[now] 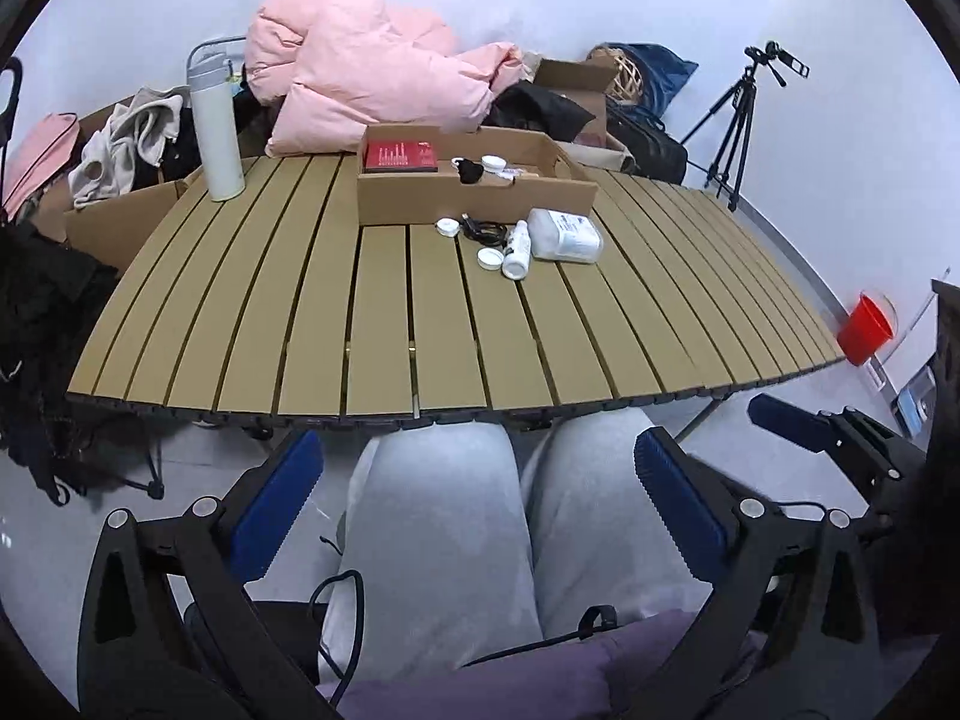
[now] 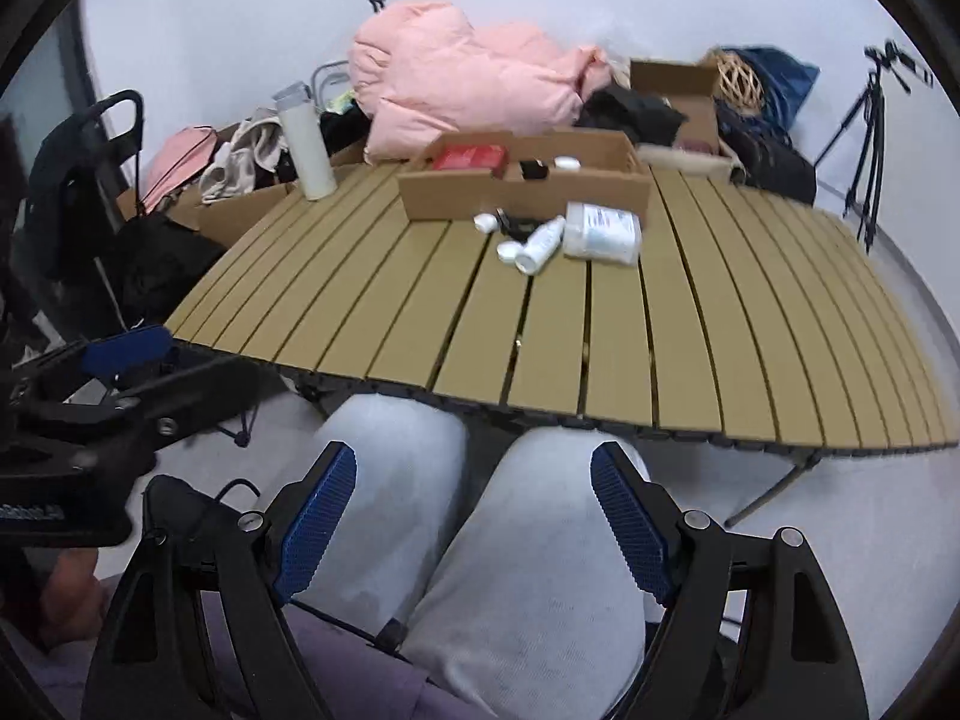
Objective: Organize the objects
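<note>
A shallow cardboard box (image 1: 474, 198) (image 2: 528, 195) stands at the far side of the slatted table (image 1: 390, 312) (image 2: 600, 330). It holds a red box (image 1: 399, 156) (image 2: 471, 157), a black item and a white lid. In front of it lie a large white jar (image 1: 567, 234) (image 2: 603, 233), a small white bottle (image 1: 517, 249) (image 2: 540, 245), white lids (image 1: 447, 227) and a black cable (image 1: 483, 231). My left gripper (image 1: 474, 504) and right gripper (image 2: 474, 516) are both open and empty, held over my lap, short of the table's near edge.
A tall white flask (image 1: 213, 126) (image 2: 306, 141) stands at the table's far left. A pink jacket (image 1: 372, 84) (image 2: 474, 90), clothes, bags and cardboard boxes are piled behind the table. A tripod (image 1: 738, 120) stands at the right and a red bucket (image 1: 864, 327) sits on the floor.
</note>
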Motion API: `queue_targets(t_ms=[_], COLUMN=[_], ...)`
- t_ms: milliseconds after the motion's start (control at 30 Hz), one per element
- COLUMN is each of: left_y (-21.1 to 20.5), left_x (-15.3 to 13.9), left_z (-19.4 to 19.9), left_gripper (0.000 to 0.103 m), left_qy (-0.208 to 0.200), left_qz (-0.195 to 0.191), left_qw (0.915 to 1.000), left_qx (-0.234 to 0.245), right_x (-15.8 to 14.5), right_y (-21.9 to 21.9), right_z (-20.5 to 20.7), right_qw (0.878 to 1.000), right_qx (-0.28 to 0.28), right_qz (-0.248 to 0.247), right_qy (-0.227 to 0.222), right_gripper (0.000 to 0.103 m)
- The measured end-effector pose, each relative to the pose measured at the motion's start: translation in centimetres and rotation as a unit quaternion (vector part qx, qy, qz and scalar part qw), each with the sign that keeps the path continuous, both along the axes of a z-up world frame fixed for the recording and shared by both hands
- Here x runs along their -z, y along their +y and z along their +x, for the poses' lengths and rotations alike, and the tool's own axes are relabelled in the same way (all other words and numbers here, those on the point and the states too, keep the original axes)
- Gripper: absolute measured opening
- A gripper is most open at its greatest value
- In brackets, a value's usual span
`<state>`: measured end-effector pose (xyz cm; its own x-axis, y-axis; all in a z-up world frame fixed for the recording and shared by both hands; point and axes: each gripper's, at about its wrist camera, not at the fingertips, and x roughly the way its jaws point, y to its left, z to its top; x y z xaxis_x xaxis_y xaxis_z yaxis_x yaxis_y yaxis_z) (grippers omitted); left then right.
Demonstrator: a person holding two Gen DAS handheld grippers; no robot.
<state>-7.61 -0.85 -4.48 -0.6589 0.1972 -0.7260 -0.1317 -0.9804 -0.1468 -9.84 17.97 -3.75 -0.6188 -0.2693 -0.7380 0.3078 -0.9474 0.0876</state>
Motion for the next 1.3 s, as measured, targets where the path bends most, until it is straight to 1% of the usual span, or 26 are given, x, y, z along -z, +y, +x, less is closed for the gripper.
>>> queue_targets(t_ms=[133,233,333,367,433,500,567,600,633,667,700,733,767,800,833,867,900,933,1000,1100,1133,1167,1200,1233,1267,1300], left_y=[-0.4,-0.5,-0.6,-0.6,-0.6,-0.8,-1.3,-1.4,-1.4,-1.3,-1.1,-0.8,-0.5,-0.3,-0.2,-0.1,-0.1,0.0,0.7,3.1,3.6,4.4,4.8,5.2,5.5,5.6], left_x=[0.4,1.4,2.4,2.7,3.3,3.9,4.8,5.3,5.9,6.5,7.1,7.7,8.3,8.8,9.3,9.8,10.2,10.5,11.1,11.9,12.2,12.5,12.8,13.1,13.3,13.2], left_z=[0.0,-0.5,-1.9,-2.5,-3.7,-5.6,-8.3,-9.7,-11.2,-12.8,-14.0,-15.3,-16.6,-17.6,-18.6,-19.6,-20.3,-21.0,-22.1,-23.7,-24.2,-24.9,-25.5,-26.1,-26.7,-26.9], left_gripper=[0.103,0.103,0.103,0.103,0.103,0.101,0.101,0.101,0.101,0.100,0.100,0.097,0.093,0.085,0.081,0.079,0.077,0.076,0.076,0.076,0.074,0.071,0.061,0.055,0.054,0.051], left_qy=[-0.001,-0.011,-0.016,-0.007,0.024,0.051,0.057,0.049,0.039,0.029,0.024,0.019,0.017,0.017,0.013,0.004,-0.003,-0.009,-0.018,-0.024,-0.027,-0.033,-0.039,-0.047,-0.055,-0.054], left_qz=[-0.002,-0.002,-0.009,-0.016,-0.037,-0.051,-0.040,-0.032,-0.024,-0.018,-0.016,-0.016,-0.023,-0.025,-0.023,-0.018,-0.009,-0.001,0.010,0.000,-0.004,-0.010,-0.013,-0.016,-0.012,-0.009], left_qw=[1.0000,0.9999,0.9998,0.9998,0.9990,0.9974,0.9976,0.9982,0.9987,0.9988,0.9986,0.9981,0.9981,0.9981,0.9981,0.9984,0.9984,0.9982,0.9973,0.9955,0.9951,0.9947,0.9944,0.9941,0.9934,0.9932], left_qx=[-0.008,-0.010,-0.013,-0.010,-0.003,-0.003,0.006,0.011,0.021,0.035,0.045,0.055,0.055,0.054,0.055,0.054,0.056,0.058,0.070,0.092,0.095,0.097,0.097,0.097,0.099,0.102], right_x=[-0.4,0.4,1.9,2.3,3.0,3.6,4.2,4.7,5.1,5.6,6.0,6.4,7.1,8.3,8.8,10.1,10.7,11.1,11.2,10.9,10.9,11.0,11.1,11.0,10.9,10.8], right_y=[0.3,0.4,0.6,0.8,1.3,2.0,2.3,2.4,2.4,2.3,2.0,1.5,0.9,0.3,0.0,-0.5,-0.8,-0.8,-0.3,1.8,2.5,3.3,4.0,4.5,5.0,5.3], right_z=[0.2,-0.1,-2.1,-2.9,-4.6,-7.6,-11.0,-13.3,-15.6,-17.9,-19.8,-21.3,-22.9,-25.0,-25.8,-27.2,-27.7,-27.9,-27.3,-25.6,-25.1,-24.5,-24.0,-23.7,-23.4,-23.0], right_qw=[1.000,1.000,1.000,0.999,0.999,0.998,0.998,0.997,0.995,0.993,0.992,0.991,0.990,0.987,0.986,0.983,0.982,0.981,0.982,0.985,0.985,0.985,0.985,0.984,0.984,0.985], right_qx=[0.002,-0.003,0.004,0.006,0.011,0.030,0.040,0.048,0.051,0.055,0.061,0.066,0.070,0.082,0.087,0.102,0.110,0.112,0.102,0.087,0.080,0.075,0.073,0.071,0.071,0.071], right_qz=[-0.008,-0.012,-0.009,-0.011,-0.023,-0.034,-0.047,-0.056,-0.073,-0.091,-0.101,-0.106,-0.109,-0.117,-0.121,-0.119,-0.120,-0.121,-0.121,-0.111,-0.110,-0.105,-0.105,-0.108,-0.108,-0.102], right_qy=[0.008,-0.003,-0.023,-0.031,-0.040,-0.036,-0.029,-0.034,-0.041,-0.047,-0.048,-0.049,-0.057,-0.069,-0.075,-0.092,-0.101,-0.105,-0.100,-0.102,-0.104,-0.111,-0.115,-0.120,-0.123,-0.121], right_gripper=[0.084,0.084,0.084,0.084,0.084,0.084,0.084,0.084,0.081,0.076,0.074,0.072,0.070,0.068,0.064,0.056,0.049,0.034,0.031,0.030,0.030,0.029,0.029,0.029,0.029,0.029])
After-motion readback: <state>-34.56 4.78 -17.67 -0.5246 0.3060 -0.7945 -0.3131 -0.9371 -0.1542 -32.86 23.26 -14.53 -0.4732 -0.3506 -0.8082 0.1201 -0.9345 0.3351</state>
